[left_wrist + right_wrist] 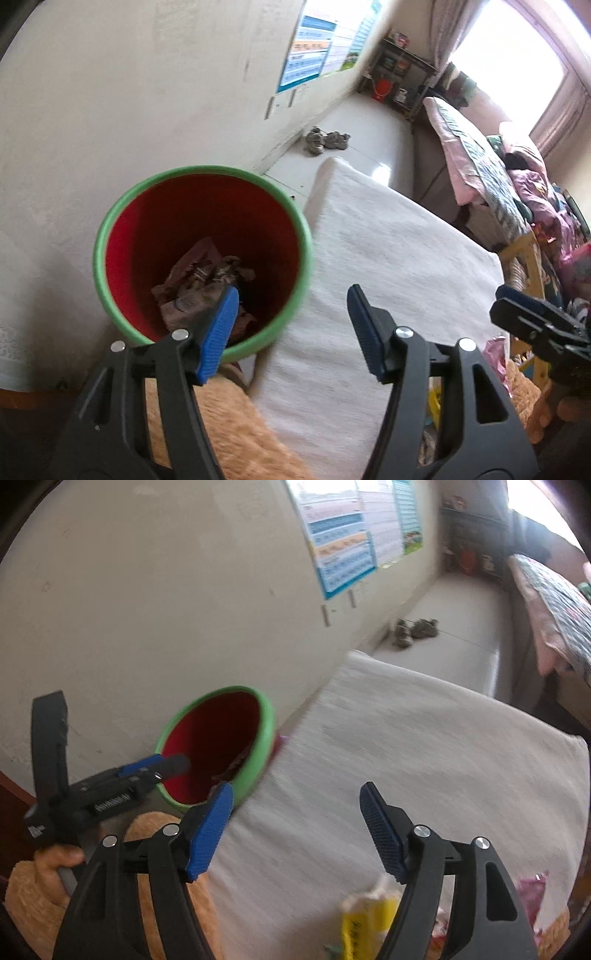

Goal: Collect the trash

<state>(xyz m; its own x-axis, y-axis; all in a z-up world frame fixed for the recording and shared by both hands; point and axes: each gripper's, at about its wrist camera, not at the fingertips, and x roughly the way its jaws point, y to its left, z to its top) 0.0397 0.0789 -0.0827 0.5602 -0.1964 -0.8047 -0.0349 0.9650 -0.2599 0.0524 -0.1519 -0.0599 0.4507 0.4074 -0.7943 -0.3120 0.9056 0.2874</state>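
Note:
A red bin with a green rim [110,225] stands by the wall at the edge of a white cloth-covered table [388,251]. Crumpled wrappers [199,284] lie in its bottom. My left gripper [291,306] is open and empty, its left finger over the bin's mouth. In the right wrist view the bin [264,734] is at left and the left gripper [162,766] reaches over it. My right gripper [297,801] is open and empty above the table [424,746]. A yellow packet [364,923] and a pink wrapper [530,893] lie below it.
A cream wall [129,92] with posters [314,48] runs behind the bin. Shoes [325,140] lie on the floor beyond the table. A bed with bedding [480,162] is at right, a shelf [399,74] at the far end.

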